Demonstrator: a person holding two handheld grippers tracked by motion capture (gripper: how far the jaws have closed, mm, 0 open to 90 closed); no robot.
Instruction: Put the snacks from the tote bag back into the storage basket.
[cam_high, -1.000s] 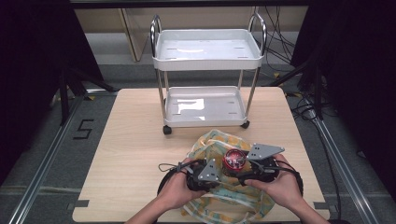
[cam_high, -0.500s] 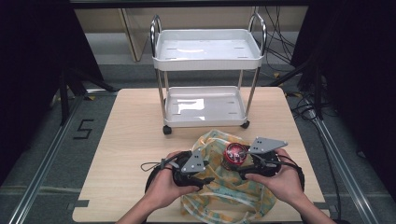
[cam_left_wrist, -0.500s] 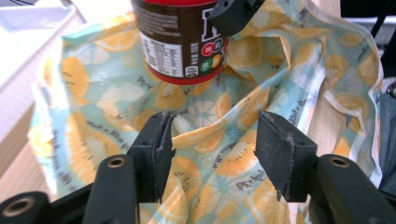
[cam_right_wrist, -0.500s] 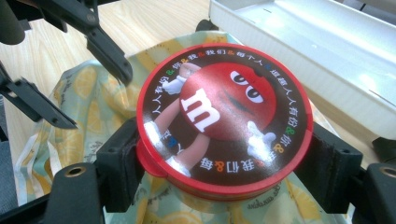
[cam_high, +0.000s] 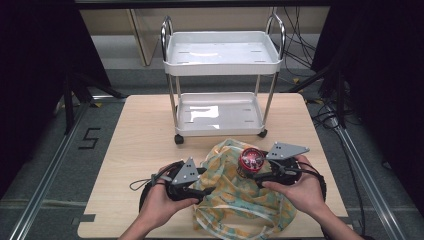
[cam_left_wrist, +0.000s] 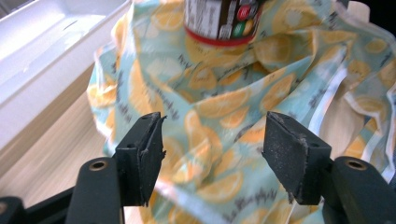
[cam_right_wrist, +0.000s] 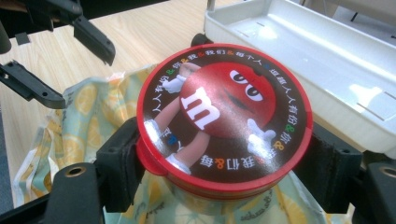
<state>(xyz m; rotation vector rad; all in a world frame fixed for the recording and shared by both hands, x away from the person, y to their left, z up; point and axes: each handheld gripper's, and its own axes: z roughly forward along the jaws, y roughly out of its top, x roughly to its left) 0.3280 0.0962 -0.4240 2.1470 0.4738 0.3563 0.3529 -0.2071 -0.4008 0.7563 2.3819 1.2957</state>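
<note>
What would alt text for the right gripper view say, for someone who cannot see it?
The right gripper clamps a round red-lidded candy tub between its two black jaws, above a lemon-print cloth bag. A white cart tray stands behind on the wooden table, with the left gripper at far left, jaws apart.

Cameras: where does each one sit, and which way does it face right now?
High view: above the table's near edge, looking forward and down; both hands, left gripper, right gripper.
Left gripper view: along open jaws toward lemon-print bag.
Right gripper view: down onto the candy tub it clamps.
Shared: bag, tub, white cart.
</note>
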